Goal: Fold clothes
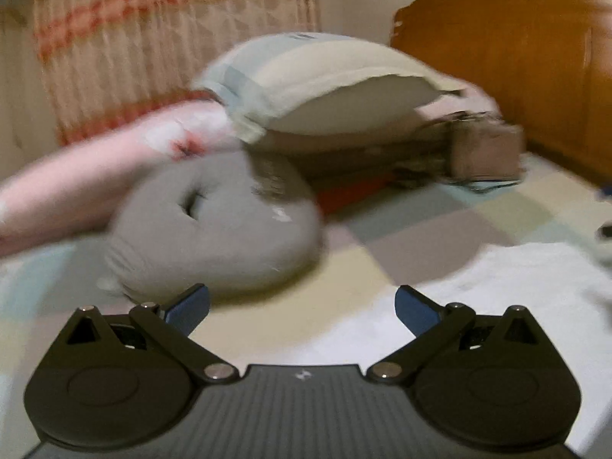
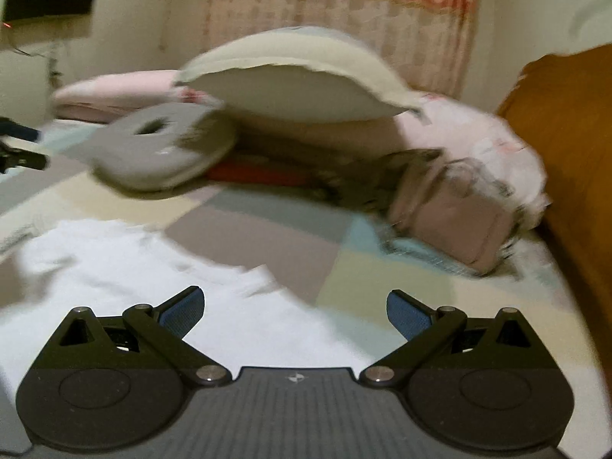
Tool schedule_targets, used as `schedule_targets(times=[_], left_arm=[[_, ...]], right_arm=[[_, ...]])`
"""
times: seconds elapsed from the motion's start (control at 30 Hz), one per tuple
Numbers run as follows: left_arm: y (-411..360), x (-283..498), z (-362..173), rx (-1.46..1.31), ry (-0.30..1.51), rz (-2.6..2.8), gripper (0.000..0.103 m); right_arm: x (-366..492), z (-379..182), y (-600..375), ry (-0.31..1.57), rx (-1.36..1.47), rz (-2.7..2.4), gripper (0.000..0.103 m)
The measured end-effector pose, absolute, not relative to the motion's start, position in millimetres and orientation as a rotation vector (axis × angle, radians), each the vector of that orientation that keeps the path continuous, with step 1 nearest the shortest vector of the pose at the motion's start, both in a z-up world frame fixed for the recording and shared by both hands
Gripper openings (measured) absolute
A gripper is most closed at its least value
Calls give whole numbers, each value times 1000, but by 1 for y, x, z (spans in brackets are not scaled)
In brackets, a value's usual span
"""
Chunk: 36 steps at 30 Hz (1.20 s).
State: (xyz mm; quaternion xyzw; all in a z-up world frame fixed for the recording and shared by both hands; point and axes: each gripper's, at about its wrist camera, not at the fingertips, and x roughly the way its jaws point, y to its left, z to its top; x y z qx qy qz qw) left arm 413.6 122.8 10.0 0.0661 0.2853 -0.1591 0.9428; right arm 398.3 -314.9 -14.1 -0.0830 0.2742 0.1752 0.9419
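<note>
A white garment [image 2: 126, 267] lies spread on a bed [image 2: 267, 225] covered in a pastel patchwork sheet, near the bed's front edge. Both hand-held grippers hover above it with nothing between their blue pads. The left gripper [image 1: 302, 306] has its jaws spread wide, over the garment's left side. The right gripper [image 2: 294, 310] is equally wide, over the garment's right edge.

How far folding has gone is uncertain: the white cloth looks mostly flat with a few ripples, which would fit either a garment laid out ready for folding or one lying partway folded. No neat finished stack shows.

Toward the far edge of the bed sit a grey ring-shaped cushion [image 1: 214, 229], a big pillow [image 1: 325, 84], pink bedding [image 2: 478, 141] and a pinkish bag [image 2: 455, 214] by the wooden headboard [image 1: 516, 57].

Both views are badly blurred. The garment's sleeves, collar and near hem are cut off or hidden behind the gripper bodies, so its type is unclear.
</note>
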Motion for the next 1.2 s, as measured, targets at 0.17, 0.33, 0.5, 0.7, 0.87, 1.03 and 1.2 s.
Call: schedule_targets(times=[0.17, 0.33, 0.5, 0.7, 0.87, 1.03, 1.2], left_arm=[[100, 405, -33, 59, 710, -525, 102], [81, 417, -86, 88, 793, -505, 102], [90, 421, -92, 126, 790, -407, 102], [96, 370, -61, 159, 731, -494, 102], [111, 329, -84, 78, 815, -539, 102], [132, 305, -89, 75, 833, -489, 102], [124, 295, -73, 107, 806, -497, 102]], right_arm=[[382, -48, -304, 616, -109, 492, 103], [376, -83, -303, 685, -97, 520, 103], [368, -99, -324, 716, -94, 437, 103], [337, -73, -332, 671, 22, 461, 103], [317, -82, -316, 698, 60, 552, 103], [300, -87, -317, 719, 37, 519, 103], [284, -92, -318, 739, 15, 486, 103]])
